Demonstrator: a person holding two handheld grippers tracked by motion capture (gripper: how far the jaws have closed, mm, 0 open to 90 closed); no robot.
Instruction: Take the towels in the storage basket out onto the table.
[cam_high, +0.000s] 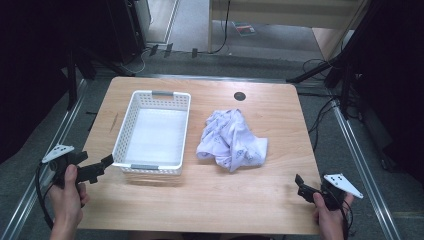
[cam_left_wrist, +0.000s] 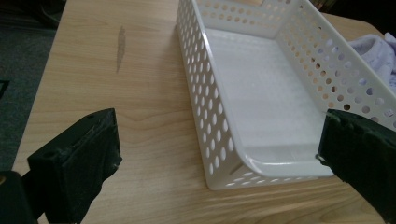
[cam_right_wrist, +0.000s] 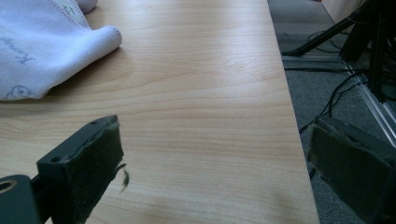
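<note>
Wooden table (cam_high: 230, 200) is biggest. White basket (cam_high: 125, 131), left of the middle, has nothing inside. Crumpled white cloth (cam_high: 231, 140) lies beside it, untouched. Left gripper (cam_high: 104, 164) and right gripper (cam_high: 302, 184), lower corners, gape wide, holding nothing. Work looks unstarted.

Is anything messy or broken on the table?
The white cloth lies crumpled in a heap beside the empty basket. The table has a dark scuff left of the basket. Nothing looks broken or spilled.
</note>
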